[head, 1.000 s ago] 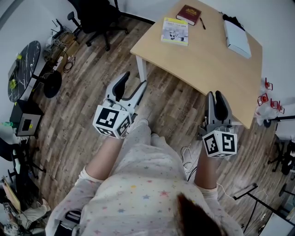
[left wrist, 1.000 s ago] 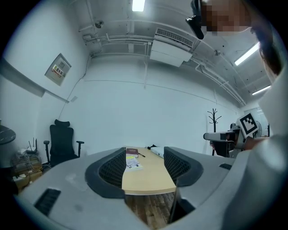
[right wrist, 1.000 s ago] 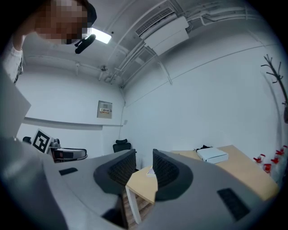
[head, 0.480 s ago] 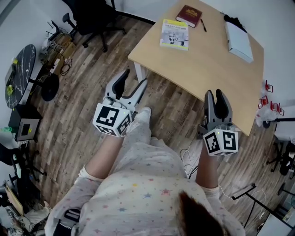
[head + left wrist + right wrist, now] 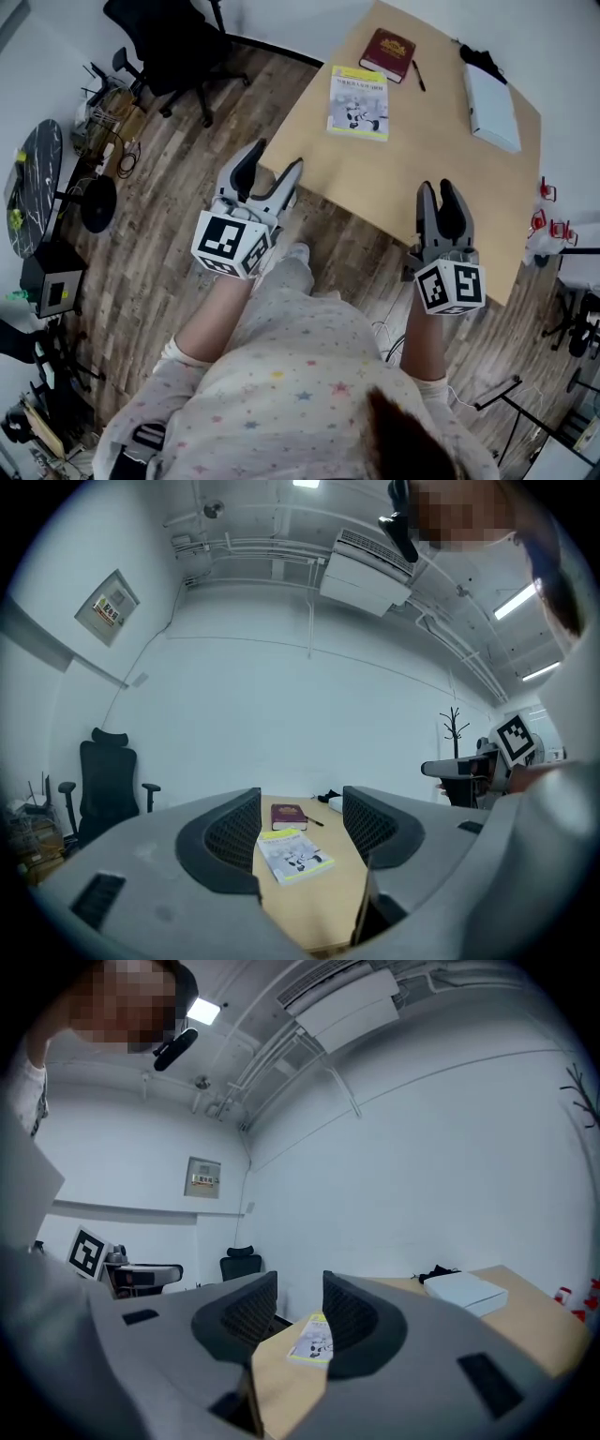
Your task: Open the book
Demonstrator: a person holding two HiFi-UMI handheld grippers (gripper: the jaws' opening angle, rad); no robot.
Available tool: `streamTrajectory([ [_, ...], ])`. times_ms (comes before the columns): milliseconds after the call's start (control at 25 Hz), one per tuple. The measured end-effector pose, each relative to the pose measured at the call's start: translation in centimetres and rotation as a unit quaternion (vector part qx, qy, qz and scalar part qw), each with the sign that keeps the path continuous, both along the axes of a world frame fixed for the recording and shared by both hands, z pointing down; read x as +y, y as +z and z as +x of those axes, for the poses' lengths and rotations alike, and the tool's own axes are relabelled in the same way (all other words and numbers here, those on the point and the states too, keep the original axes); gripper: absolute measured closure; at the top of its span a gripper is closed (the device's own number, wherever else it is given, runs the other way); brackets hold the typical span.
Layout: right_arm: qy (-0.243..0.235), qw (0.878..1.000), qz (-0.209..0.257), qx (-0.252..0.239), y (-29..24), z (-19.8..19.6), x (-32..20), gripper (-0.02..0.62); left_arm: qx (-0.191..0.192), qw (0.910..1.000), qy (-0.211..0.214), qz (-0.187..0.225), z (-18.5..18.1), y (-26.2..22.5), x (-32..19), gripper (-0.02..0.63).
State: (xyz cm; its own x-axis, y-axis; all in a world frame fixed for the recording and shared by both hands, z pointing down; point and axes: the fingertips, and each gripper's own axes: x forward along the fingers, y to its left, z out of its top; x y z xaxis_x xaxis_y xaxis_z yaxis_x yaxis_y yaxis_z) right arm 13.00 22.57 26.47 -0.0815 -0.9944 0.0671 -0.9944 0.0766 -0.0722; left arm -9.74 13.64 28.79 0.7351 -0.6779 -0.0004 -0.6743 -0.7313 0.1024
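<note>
Tabletop (image 5: 422,159) was pale tan. The book (image 5: 357,103) had a white cover with yellow bands. The second book (image 5: 388,54) was maroon with a gold mark. Box (image 5: 491,94) white, pen (image 5: 417,77) black. Floor (image 5: 159,244) showed brown wood-grain planks. Left tongs (image 5: 275,159) and right tongs (image 5: 438,187) were grey, bearing black-and-white marker squares.

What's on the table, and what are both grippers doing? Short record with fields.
table: wooden
yellow book: closed, flat
red book: closed, beyond the yellow one
pen: beside red book
white box: right of the books
left gripper: jaws apart, empty
right gripper: jaws apart, empty
</note>
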Motion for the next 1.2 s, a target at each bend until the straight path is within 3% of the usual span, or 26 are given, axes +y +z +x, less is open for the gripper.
streamTrajectory([
  [520,0.019,1.0,-0.013,-0.012,0.5,2.1,-8.0,0.452,0.003,0.9998,0.014,-0.017,2.6,1.1,-8.8,0.356],
  [960,-0.028,0.999,-0.003,-0.016,-0.4,8.2,-16.0,0.449,0.018,0.9993,-0.024,-0.024,7.6,1.0,-15.2,0.347],
  [1200,-0.052,0.998,-0.005,-0.031,0.9,11.0,-19.0,0.446,0.0,0.9984,-0.052,-0.022,9.6,1.6,-17.4,0.347],
])
